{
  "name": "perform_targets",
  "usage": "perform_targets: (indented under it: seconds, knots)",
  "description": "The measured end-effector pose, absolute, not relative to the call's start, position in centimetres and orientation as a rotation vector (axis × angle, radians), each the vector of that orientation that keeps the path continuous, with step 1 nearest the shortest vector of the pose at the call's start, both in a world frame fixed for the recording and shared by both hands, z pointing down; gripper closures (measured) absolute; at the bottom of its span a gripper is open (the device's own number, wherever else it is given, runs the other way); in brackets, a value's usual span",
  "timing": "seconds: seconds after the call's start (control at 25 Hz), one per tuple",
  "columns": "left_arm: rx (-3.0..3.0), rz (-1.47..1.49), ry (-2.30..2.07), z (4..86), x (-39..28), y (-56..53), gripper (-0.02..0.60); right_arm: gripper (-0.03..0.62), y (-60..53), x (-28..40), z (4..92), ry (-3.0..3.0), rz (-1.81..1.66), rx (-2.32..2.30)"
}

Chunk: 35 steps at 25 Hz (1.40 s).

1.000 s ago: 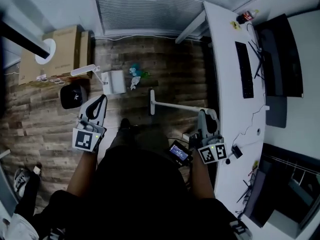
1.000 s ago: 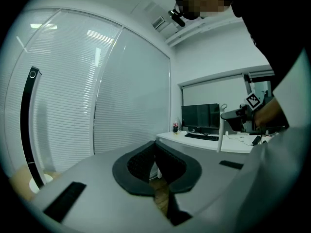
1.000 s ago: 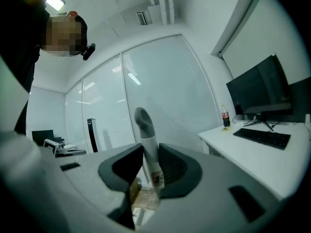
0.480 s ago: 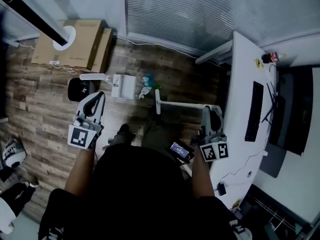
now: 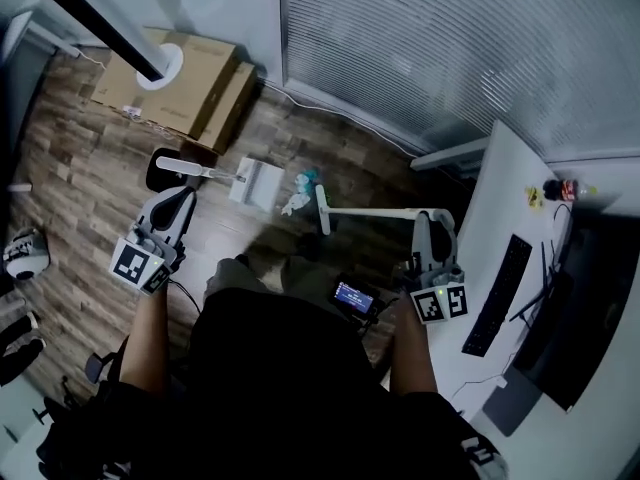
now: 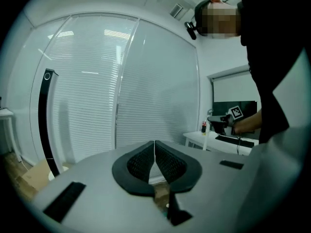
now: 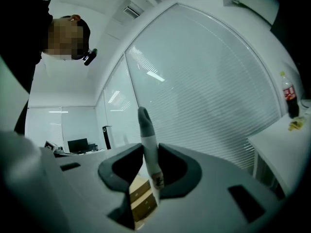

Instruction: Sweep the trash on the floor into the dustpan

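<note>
Beside one dustpan (image 5: 258,184), one trash pile (image 5: 301,190), right gripper (image 5: 428,223) jaws clamping one broom (image 5: 370,212), left gripper (image 5: 180,196) jaws together

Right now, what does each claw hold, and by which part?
The right claw grips the broom by its white handle, just below the grey end. The left claw is shut on nothing.

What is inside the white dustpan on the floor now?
The dustpan shows only its bare white inside. The trash lies on the floor beside it, before the broom head. Nothing covers the dustpan, but small crumbs are too small to tell.
</note>
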State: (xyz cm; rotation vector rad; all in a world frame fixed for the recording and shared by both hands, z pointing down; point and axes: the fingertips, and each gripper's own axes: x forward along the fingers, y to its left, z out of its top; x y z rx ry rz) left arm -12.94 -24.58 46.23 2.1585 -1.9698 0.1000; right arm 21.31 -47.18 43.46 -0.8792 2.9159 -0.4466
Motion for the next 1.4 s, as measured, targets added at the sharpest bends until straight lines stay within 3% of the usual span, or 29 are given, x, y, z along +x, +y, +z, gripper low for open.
perform_targets:
  seconds: [0.44,0.68,0.84,1.04,1.2,1.4]
  knots:
    - [2.3,0.733,-1.672,49.3,-16.7,-28.0,0.499,0.493,-55.7,21.2,45.6,2.97,-0.485,-0.848]
    - [2.387,1.311,-1.119,56.0,-20.3,-26.5,0.401,0.493,-59.1,22.5,46.5,2.969,-0.417,-1.012]
    - [2.338,1.565,-0.752,60.7,-22.9,-23.9,0.37,0.493,-60.9,23.8,46.1,2.946,-0.395,-1.112]
    - [2.315,1.605,-0.527,65.0,-24.2,-22.4,0.373,0.494,-63.0,24.4,45.6,2.965,-0.325,-1.168]
    - [2.333,1.581,-0.55,65.9,-24.4,-22.6,0.463,0.502,-64.0,23.9,45.9,3.061,-0.213,-1.192]
    - [2.324,1.531,-0.604,65.7,-24.5,-22.1,0.465,0.503,-64.5,21.9,46.9,3.14,-0.113,-1.169]
